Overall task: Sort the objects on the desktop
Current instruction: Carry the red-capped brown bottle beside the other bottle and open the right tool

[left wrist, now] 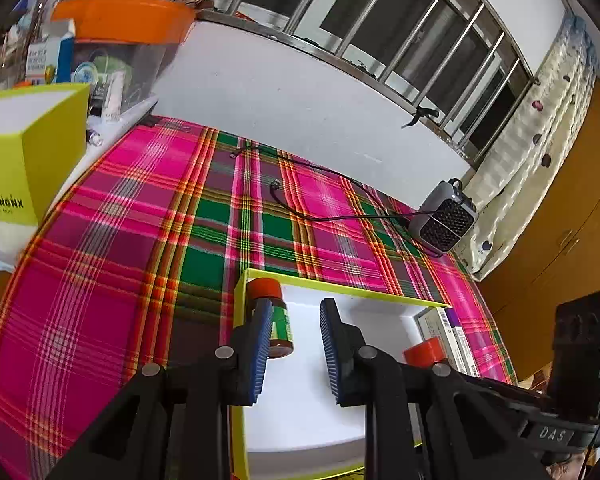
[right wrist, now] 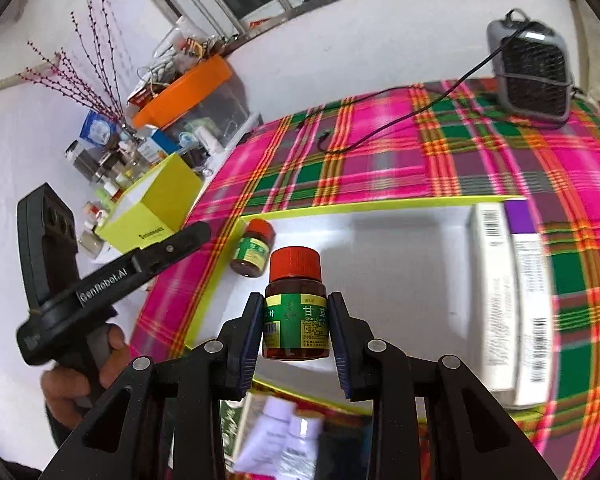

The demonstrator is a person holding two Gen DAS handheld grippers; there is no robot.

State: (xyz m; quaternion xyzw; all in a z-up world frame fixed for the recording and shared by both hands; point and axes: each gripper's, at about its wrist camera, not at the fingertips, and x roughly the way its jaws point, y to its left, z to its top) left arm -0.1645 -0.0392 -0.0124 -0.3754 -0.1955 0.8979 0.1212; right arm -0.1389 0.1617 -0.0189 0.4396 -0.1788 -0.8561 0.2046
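Item 1: right tool (right wrist: 296,332), black frame with blue ribbed pads, is gripping a brown glass medicine bottle with red screw cap and green label (right wrist: 296,312); the pads are pressing on both sides of the label. The bottle is standing upright between them, over the near part of the tray.

Item 2: shallow white tray with yellow-green rim (right wrist: 400,248) is lying on the worktop, which is covered by a pink, green and orange plaid cloth (right wrist: 380,152).

Item 3: a second brown bottle with red cap (right wrist: 252,254) is standing in the tray's far left corner, slightly tilted.

Item 4: two long white cartons with barcodes (right wrist: 516,300), one with a purple end, are lying side by side along the tray's right edge.

Item 5: left tool (left wrist: 296,354) is hanging over the tray with its jaws parted and nothing between them; the corner bottle is sitting just behind its left finger (left wrist: 260,344).

Item 6: a person's hand (right wrist: 80,376) is holding the left tool's handle.

Item 7: small grey fan heater with black grille (right wrist: 532,76) is sitting at the cloth's far right.
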